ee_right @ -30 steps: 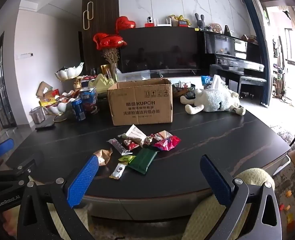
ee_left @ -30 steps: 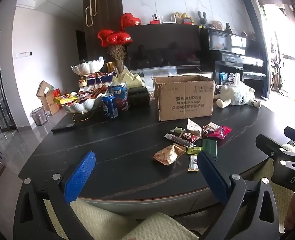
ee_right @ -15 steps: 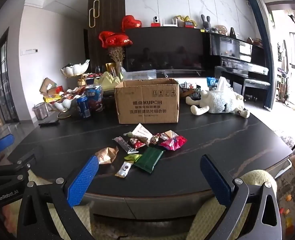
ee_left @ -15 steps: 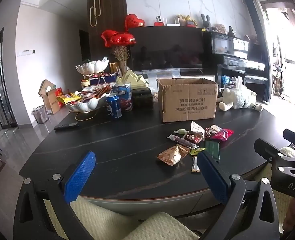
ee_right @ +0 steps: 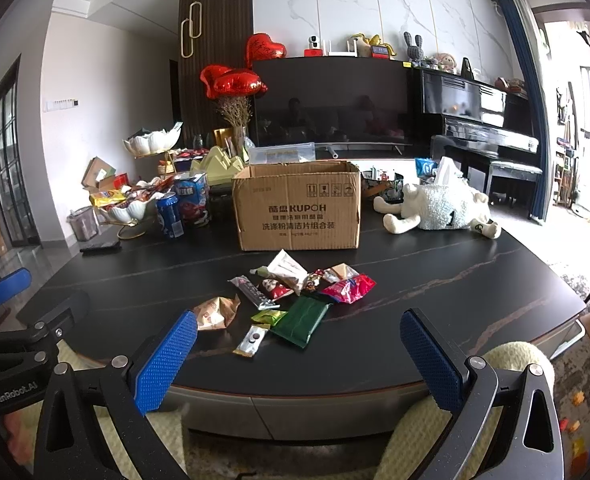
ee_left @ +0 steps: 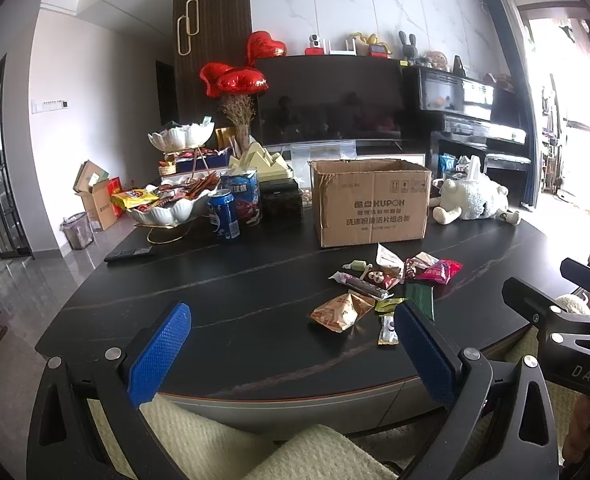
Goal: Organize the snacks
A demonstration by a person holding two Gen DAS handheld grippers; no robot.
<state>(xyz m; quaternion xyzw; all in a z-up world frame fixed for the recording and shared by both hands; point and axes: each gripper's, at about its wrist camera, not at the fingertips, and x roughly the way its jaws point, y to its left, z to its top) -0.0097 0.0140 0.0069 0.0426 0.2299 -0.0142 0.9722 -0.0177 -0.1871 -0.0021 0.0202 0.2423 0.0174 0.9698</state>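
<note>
The snacks lay in a loose heap on the dark bench, in front of the open cardboard box and a little apart from it. Both tongs were held back at the near edge of the bench, above a pale cushion, and neither touched anything. The right tongs stood wide apart and empty, and the heap lay almost straight ahead of them, between the lines of the two fingers. The left tongs were also wide apart and empty, but for them the heap lay ahead and to the right, near the right finger.

So the right hand seemed the better placed for a first grasp. The nearest pieces to it were the dark green packet and the small stick packet; the long axis of both ran obliquely, from near-left to far-right. The tan crumpled bag was on the left edge of the heap and looked more convenient for the left hand.
</note>
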